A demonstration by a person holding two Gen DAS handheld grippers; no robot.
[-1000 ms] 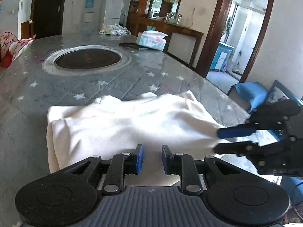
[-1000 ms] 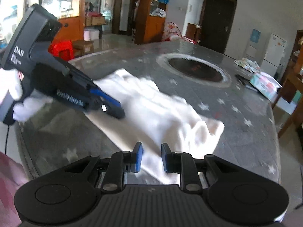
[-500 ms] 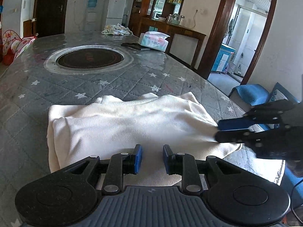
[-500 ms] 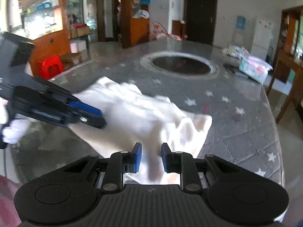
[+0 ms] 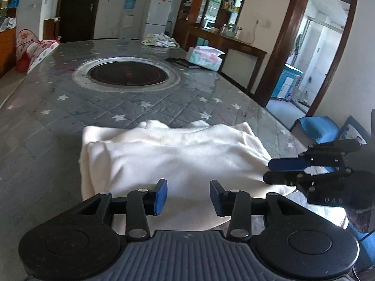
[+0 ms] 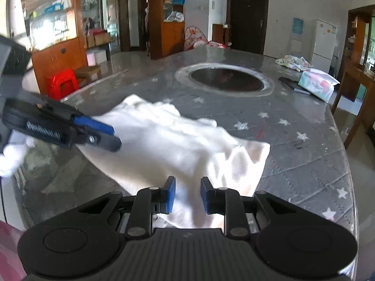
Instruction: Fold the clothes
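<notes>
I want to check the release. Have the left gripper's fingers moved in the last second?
Yes. On the left gripper, both fingers spread outward, away from the centre of its black body, over the white cloth.

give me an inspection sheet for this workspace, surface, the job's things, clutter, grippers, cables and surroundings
Surface: grey star-print table with a round dark inset in the middle.
Job's things: one white garment, partly folded and rumpled, at the near edge.
Clutter: tissue pack, a dark flat item beside it, a crumpled cloth at the far end.
Grippers: left gripper open above the garment's near edge, holding nothing; right gripper slightly open over the garment's right end, fabric between the jaws not clear.
Cables: nothing seen.
Surroundings: fridge, wooden cabinets, red stool, doorway, blue seat.
</notes>
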